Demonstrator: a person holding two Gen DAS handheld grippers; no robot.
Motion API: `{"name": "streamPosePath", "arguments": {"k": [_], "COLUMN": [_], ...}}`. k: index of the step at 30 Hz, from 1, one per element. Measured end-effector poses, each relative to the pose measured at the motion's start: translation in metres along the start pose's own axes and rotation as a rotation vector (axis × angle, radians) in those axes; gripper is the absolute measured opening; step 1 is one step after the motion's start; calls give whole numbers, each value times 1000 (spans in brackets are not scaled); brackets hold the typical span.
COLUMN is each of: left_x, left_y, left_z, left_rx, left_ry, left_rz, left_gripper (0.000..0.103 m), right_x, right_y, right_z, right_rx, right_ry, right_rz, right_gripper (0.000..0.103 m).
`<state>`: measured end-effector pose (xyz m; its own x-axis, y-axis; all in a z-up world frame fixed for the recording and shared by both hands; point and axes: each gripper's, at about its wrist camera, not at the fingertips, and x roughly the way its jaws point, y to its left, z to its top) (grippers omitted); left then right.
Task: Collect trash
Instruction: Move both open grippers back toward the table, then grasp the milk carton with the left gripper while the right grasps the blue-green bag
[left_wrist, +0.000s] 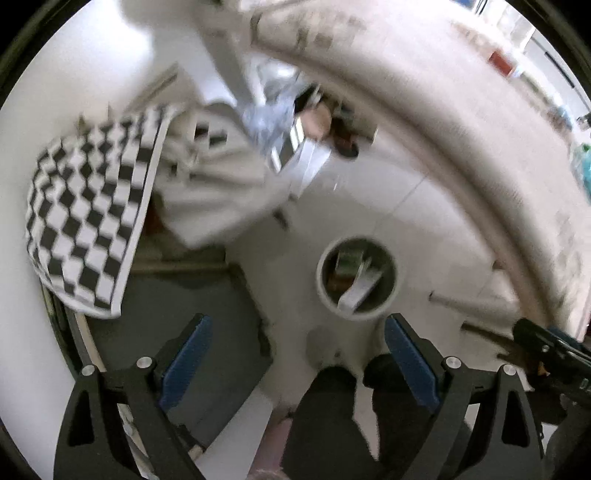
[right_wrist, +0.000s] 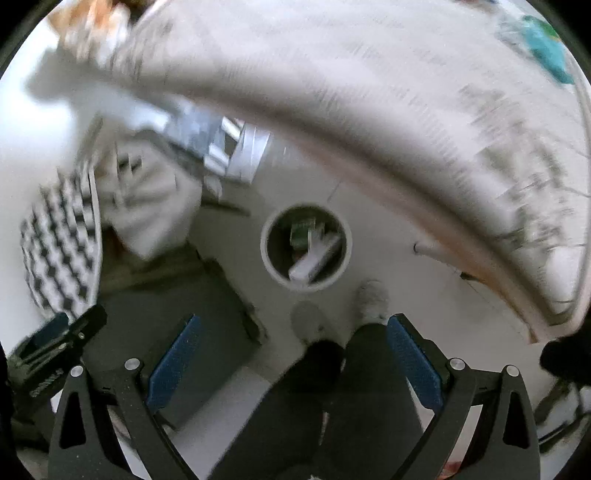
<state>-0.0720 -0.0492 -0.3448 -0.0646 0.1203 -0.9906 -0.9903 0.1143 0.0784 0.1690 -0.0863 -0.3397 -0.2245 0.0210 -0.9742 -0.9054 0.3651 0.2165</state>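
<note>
While both views blur, the left gripper (left_wrist: 297, 354) and right gripper (right_wrist: 293, 354) gape wide and empty above the round bin (right_wrist: 306, 246), which seems to hold scraps.

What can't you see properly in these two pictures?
- Things on the table: both views are smeared by motion blur, so the teal object cannot be named.
- Inside the bin: a white strip and something green show, too small and blurred to identify.
- Heap under the table, left wrist view: blurred, partly hidden by the table edge.
- Left claw and right claw: open, holding nothing.
</note>
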Motion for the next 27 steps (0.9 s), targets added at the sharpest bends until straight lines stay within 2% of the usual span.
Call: {"name": "streamPosePath", "arguments": {"k": [4, 6, 12, 17, 21, 27], "left_x": [-36, -51, -63, -43, -17, 21], "left_y": [-50, -87, -188, -260, -310, -362], "left_z": [53, 83, 175, 252, 305, 351], "left_rx": [78, 150, 325, 440, 543, 693], "left_ry": [-110, -163, -242, -206, -163, -72], "left_rz": [1, 10, 35, 38, 43, 40], "left_gripper": [95, 95, 95, 95, 95, 94], "right_x": [-45, -71, -116, -118, -106, -78], "right_y": [-43, -81, -191, -280, -330, -361], "right_z": [46, 77, 176, 256, 305, 343], "right_rx": [121, 204, 388, 499, 547, 590], "right_ry": [-88, -138, -226, -222, -204, -179], "right_rz": [-6, -20, -67, -94, -116, -83], "right_gripper": [101, 101, 101, 101, 101, 101]}}
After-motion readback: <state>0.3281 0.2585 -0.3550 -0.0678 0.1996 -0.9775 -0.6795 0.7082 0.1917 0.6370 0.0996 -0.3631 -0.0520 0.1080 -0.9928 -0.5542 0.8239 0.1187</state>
